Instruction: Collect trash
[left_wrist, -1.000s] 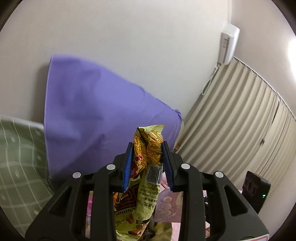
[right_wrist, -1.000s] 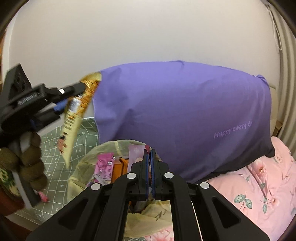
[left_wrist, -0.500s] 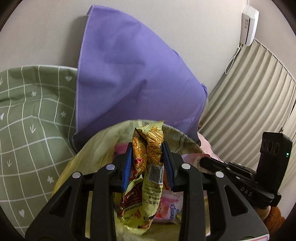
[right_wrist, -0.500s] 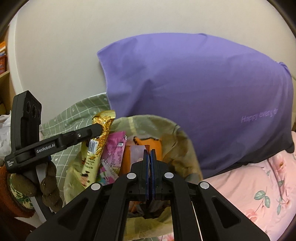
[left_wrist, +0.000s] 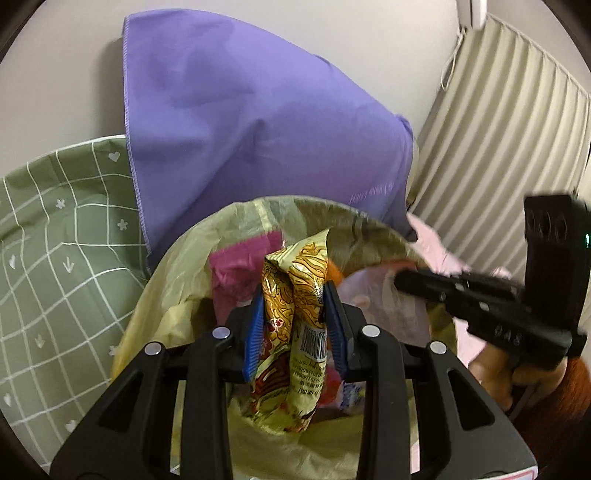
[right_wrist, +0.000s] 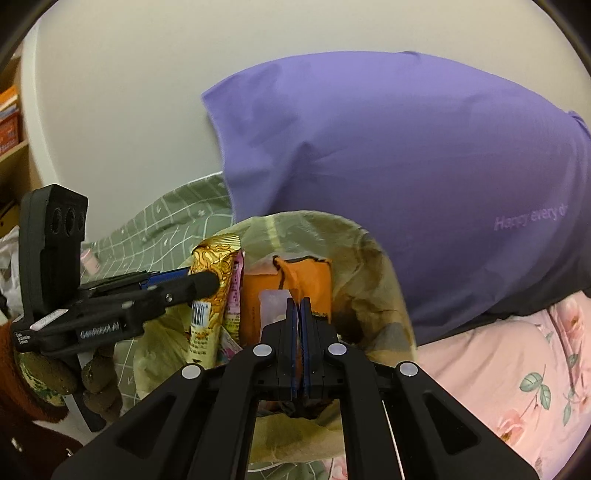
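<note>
**Wrapper held over the open bag**

Nearest in the left wrist view, the left gripper (left_wrist: 295, 314) has its blue pads (left_wrist: 254, 343) pressed on both sides of a yellow snack wrapper (left_wrist: 295, 332), gripping it just below its crimped top. The wrapper hangs down between the fingers, barcode facing the right pad, and its lower end dangles inside the mouth of the yellowish trash bag (left_wrist: 177, 280). In the right wrist view the same wrapper (right_wrist: 207, 291) shows at the bag's left side, clamped by the left gripper (right_wrist: 195, 282), which a gloved hand (right_wrist: 66, 373) carries.

The right gripper (right_wrist: 298, 314) has its jaws closed, blue pads together; whether a fold of the bag's near rim is caught between them cannot be told. From the left wrist view it (left_wrist: 402, 282) reaches in over the bag's right rim, a hand (left_wrist: 495, 373) behind it.

Inside the bag (right_wrist: 373, 280) lie other pieces of litter: an orange packet (right_wrist: 291, 277), a pink wrapper (left_wrist: 240, 266) and a pale sachet (right_wrist: 273, 306) just ahead of the right gripper's tips.

Beyond the bag a purple pillow (right_wrist: 406, 166) leans against the wall. A green checked cloth (left_wrist: 55, 240) lies to its left, a pink floral sheet (right_wrist: 509, 369) to the right, and pleated curtains (left_wrist: 498, 129) hang at the far right.
</note>
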